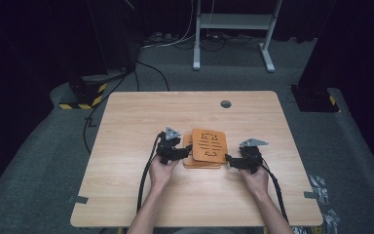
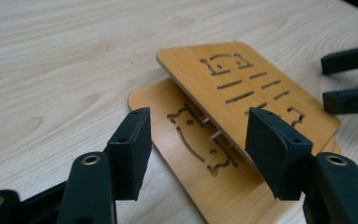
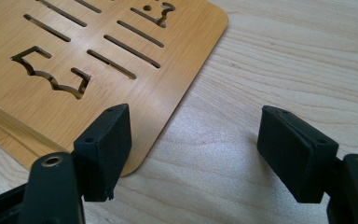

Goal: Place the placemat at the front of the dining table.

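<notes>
Two orange wooden boards with cut-out slots lie stacked in the middle of the table (image 1: pixel 126 195). The upper board (image 1: pixel 208 145) (image 2: pixel 242 88) (image 3: pixel 98 70) rests askew on the lower board (image 1: pixel 202 164) (image 2: pixel 191 140), and its left edge is lifted off it. My left gripper (image 1: pixel 180 152) (image 2: pixel 193 149) is at the boards' left side. It is open, and the boards' near edge lies between and beneath its pads without being pinched. My right gripper (image 1: pixel 231 160) (image 3: pixel 193 149) stands open at the right side, its left pad over the upper board's corner and bare table between the jaws.
A round grommet hole (image 1: pixel 225 104) sits at the table's far edge. Behind the table stands a white desk frame (image 1: pixel 233 29) with cables on the floor. A black-and-yellow striped base (image 1: pixel 83 95) is at the back left. Cables trail from both grippers toward the near edge.
</notes>
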